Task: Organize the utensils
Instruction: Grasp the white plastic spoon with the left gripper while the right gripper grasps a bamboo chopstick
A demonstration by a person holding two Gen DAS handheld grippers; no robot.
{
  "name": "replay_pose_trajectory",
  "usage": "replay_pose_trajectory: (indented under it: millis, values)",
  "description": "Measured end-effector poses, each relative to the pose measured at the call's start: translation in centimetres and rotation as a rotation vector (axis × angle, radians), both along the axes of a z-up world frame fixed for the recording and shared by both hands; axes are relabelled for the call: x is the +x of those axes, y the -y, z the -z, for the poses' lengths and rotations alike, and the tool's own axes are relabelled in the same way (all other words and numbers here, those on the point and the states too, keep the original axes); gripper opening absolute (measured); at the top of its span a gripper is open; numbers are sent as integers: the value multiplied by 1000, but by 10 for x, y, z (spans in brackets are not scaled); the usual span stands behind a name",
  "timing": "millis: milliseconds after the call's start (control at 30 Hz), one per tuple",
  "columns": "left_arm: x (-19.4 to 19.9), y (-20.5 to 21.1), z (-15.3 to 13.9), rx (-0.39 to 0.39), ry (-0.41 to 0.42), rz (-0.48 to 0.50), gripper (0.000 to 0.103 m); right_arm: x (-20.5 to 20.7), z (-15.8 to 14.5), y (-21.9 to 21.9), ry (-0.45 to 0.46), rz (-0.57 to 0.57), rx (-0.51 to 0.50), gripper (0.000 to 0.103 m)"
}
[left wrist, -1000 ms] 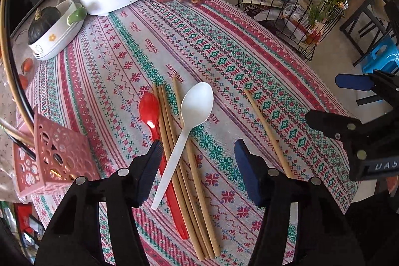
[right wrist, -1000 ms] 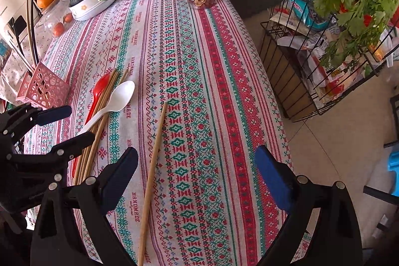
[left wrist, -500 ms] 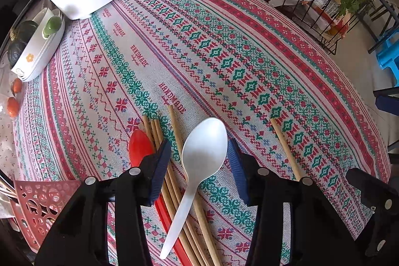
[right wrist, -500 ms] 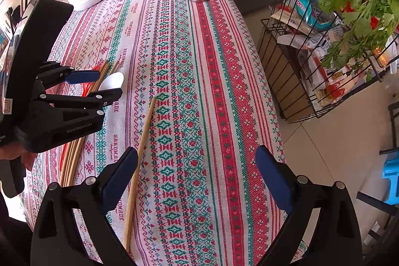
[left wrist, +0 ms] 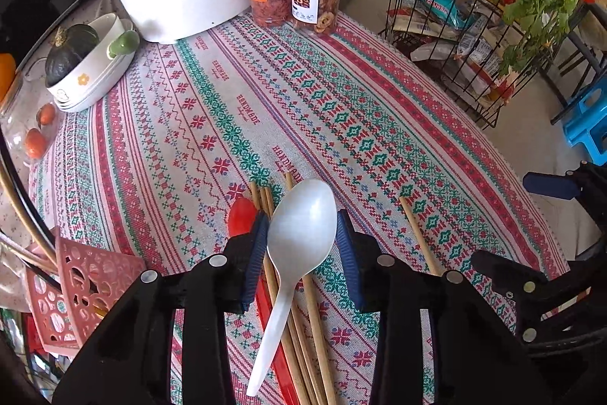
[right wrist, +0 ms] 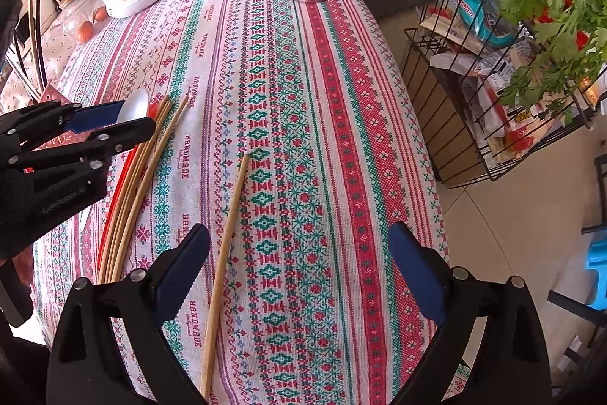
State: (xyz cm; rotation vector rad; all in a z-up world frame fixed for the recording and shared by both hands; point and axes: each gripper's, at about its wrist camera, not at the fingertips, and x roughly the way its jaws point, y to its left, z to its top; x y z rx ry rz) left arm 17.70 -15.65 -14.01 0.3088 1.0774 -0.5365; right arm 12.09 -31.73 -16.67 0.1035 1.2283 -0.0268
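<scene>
- White spoon (left wrist: pixel 301 234) sits right between the pads of our left tongs (left wrist: pixel 299 245); the pads touch the sides of its bowl, so we seem to hold it.
- Its long handle points back toward us, across the chopsticks (left wrist: pixel 299 321) and red spoon (left wrist: pixel 242 215).
- Our right tongs (right wrist: pixel 299 272) are wide open and hold nothing; one lone chopstick (right wrist: pixel 227 253) lies just inside the left pad.
- We think the pink basket (left wrist: pixel 91 287) to the left is where it goes.

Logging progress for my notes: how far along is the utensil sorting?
Barely started. The pink holder shows none of these utensils in it. In hand: the left tool grips the white spoon by its bowl. Left: red spoon, chopstick bundle, lone chopstick; right tool open, idle.
</scene>
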Motion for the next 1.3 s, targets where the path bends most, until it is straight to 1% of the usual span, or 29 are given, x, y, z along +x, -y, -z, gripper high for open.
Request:
replay_pose_trajectory:
  millis: [133, 233, 300, 333, 400, 433, 467, 500, 600, 633, 700, 733, 800, 867, 967, 1033, 1100, 1200, 1300]
  values:
    - [-9, -31, -16, -99, 23, -66, 35, 4, 4, -13, -4, -27, 4, 92]
    - [-18, -48, -25, -154, 38, -94, 34, 8, 10, -26, -9, -53, 1, 90]
    - [-27, -57, -30, -176, 45, -95, 34, 13, 17, -33, -26, -64, 1, 78]
    - [-31, -62, -32, -181, 48, -94, 35, 15, 21, -36, -40, -66, 0, 76]
    - [-39, -71, -35, -185, 53, -95, 35, 19, 30, -40, -68, -68, 0, 66]
    - [-43, -77, -36, -191, 54, -96, 35, 20, 34, -42, -79, -69, -5, 62]
    - [-46, -82, -37, -196, 55, -98, 35, 21, 38, -43, -90, -69, -8, 55]
    - [-49, -87, -37, -201, 55, -101, 35, 21, 40, -45, -98, -69, -16, 55]
    - [-56, -102, -38, -216, 52, -111, 35, 21, 40, -54, -80, -85, -63, 43]
    - [-59, -106, -39, -221, 53, -116, 35, 20, 39, -57, -74, -92, -66, 40]
    - [-62, -115, -39, -238, 52, -128, 35, 20, 39, -61, -69, -99, -64, 29]
    - [-64, -119, -39, -247, 53, -135, 35, 20, 38, -63, -66, -101, -64, 26]
    - [-66, -128, -38, -265, 55, -149, 35, 18, 38, -68, -56, -112, -65, 15]
    - [-67, -135, -39, -290, 62, -170, 34, 17, 38, -73, -47, -123, -58, 9]
    - [-72, -149, -43, -344, 89, -210, 34, 15, 37, -75, -34, -107, -46, 6]
    - [-76, -158, -51, -386, 126, -237, 34, 13, 33, -73, -17, -91, -34, 6]
    - [-78, -167, -62, -430, 173, -265, 34, 11, 23, -75, 24, -87, -35, 6]
    - [-78, -181, -81, -493, 260, -316, 34, 5, 1, -81, 111, -93, -24, 6]
    - [-76, -190, -104, -547, 383, -350, 34, -1, -20, -87, 189, -90, 5, 6]
